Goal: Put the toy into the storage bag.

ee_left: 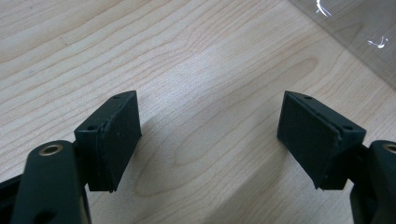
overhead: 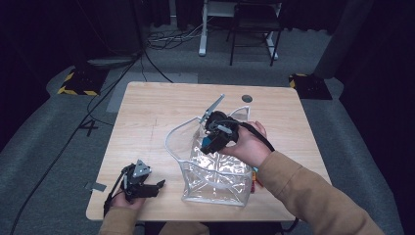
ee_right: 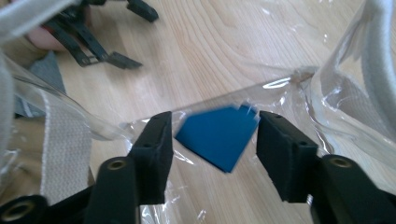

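Right gripper (ee_right: 212, 135) over clear bag (overhead: 215, 181), jaws apart around blue block (ee_right: 217, 135) — left gripper (ee_left: 210, 135) jaws open over bare table (ee_left: 196, 60)

1. One clear plastic bag (overhead: 215, 176) with white fabric trim, standing on the desk.
2. One blue flat piece (ee_right: 217, 135), seen between the right gripper's jaws inside the bag.
3. Two handheld grippers: the left gripper (overhead: 157, 186) and the right gripper (overhead: 207, 145).
4. One wooden desk (overhead: 147, 112).
5. Two yellow-and-black striped floor blocks (overhead: 78, 81) beyond the desk.
6. One round cable hole (overhead: 247, 98) in the desktop.
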A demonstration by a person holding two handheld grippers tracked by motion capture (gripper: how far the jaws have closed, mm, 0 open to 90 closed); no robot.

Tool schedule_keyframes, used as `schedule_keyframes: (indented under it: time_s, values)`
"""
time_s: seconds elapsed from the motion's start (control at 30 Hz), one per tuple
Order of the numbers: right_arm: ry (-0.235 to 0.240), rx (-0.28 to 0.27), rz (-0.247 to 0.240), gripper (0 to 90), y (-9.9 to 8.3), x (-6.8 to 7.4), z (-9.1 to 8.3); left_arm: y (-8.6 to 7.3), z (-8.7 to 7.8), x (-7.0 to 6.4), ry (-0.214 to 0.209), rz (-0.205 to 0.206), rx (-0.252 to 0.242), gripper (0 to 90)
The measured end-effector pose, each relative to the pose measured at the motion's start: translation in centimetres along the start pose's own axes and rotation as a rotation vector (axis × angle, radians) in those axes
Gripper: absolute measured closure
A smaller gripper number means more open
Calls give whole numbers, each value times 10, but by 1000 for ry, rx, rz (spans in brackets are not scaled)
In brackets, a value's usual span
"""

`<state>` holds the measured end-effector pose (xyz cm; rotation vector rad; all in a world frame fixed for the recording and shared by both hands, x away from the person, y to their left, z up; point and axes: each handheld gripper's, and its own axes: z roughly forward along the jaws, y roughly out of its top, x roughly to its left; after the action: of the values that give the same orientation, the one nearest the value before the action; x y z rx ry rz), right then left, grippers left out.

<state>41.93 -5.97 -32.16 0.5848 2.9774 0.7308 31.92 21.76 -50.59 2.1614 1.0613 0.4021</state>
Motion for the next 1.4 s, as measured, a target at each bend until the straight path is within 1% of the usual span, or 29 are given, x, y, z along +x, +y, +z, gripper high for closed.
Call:
schedule_keyframes:
  time_s: [0.03,0.1,0.13,0.2,0.23,0.27,0.43,0.6,0.67,0.7,0.73,0.87,1.03,1.13,1.27,1.3,1.4]
  values:
    - [9,-15,3,430,-1,-1,-1,0,0,0,0,0,0,218]
    - [2,-54,-12,383,-2,-1,-5,0,0,0,-2,1,2,217]
    - [0,-73,-16,387,-3,-1,-8,0,0,0,-2,1,2,216]
    - [6,-93,-11,388,-4,-2,-13,0,0,0,-2,0,2,216]
    - [4,-124,-8,390,-6,-2,-20,0,0,0,-3,-4,1,216]
    - [4,-124,-8,390,-6,-2,-20,0,0,0,-3,-1,2,216]
    - [-13,-181,-11,408,-13,-5,-38,1,1,1,-5,3,2,212]
    - [-32,-243,8,429,-22,-9,-56,1,1,0,-5,-5,2,210]
    - [-40,-269,25,430,-26,-12,-63,2,2,1,4,-3,1,209]
    - [-55,-287,39,431,-29,-14,-71,3,2,1,3,-4,2,207]
    - [-55,-287,39,431,-29,-14,-71,3,2,1,3,-4,2,206]
    - [-87,-347,72,431,-40,-19,-88,3,3,1,1,-6,1,206]
    - [-131,-388,123,431,-54,-29,-106,3,3,2,-3,-5,3,205]
    - [-169,-408,147,439,-64,-37,-117,4,3,2,-3,-7,4,205]
    - [-205,-441,188,440,-81,-49,-129,4,3,3,-2,-6,4,205]
    - [-213,-447,197,440,-86,-53,-131,4,3,2,-3,-7,4,205]
    - [-256,-449,226,433,-101,-69,-137,4,3,2,-2,-6,4,205]
